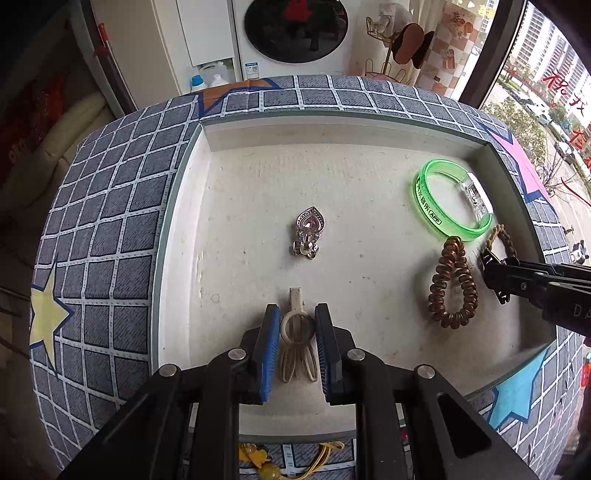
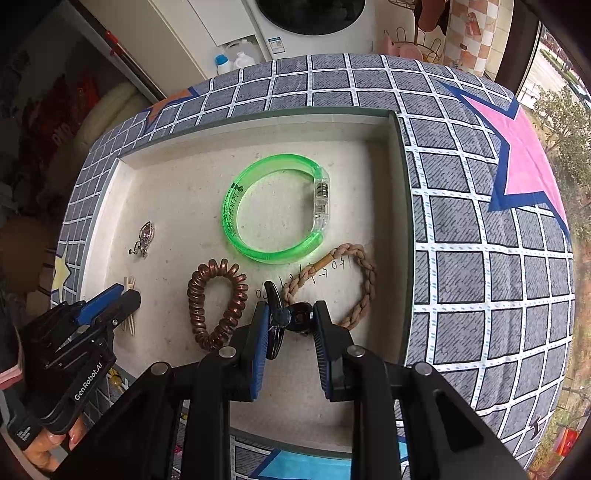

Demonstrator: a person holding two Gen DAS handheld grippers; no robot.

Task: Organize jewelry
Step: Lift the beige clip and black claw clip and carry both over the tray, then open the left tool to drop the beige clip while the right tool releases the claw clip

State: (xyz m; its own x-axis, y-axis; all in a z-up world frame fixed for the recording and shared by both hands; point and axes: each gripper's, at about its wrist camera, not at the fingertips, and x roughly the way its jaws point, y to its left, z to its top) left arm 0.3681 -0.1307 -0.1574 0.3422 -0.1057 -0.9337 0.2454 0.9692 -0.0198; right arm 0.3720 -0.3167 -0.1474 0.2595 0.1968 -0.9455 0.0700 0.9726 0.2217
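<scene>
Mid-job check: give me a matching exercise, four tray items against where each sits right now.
Items:
1. beige hair clip
2. black clip
3. green bangle
4. silver pendant

Places:
A. loose, mid-tray
B. between the left gripper fingers
C. near the tray's far right corner
D. between the right gripper fingers

Pairs: 1-B, 2-D, 3-C, 4-A

Grey grid-pattern cloth (image 1: 110, 221) with coloured stars covers table. Behind it, white washing machine (image 1: 295, 33), dark round door. White cabinet (image 1: 205, 29) alongside, detergent bottles (image 1: 197, 83) on floor below. Gold wire rack (image 1: 388, 48) at right. Big window (image 1: 546, 92) far right, daylight in, street and buildings outside.
</scene>
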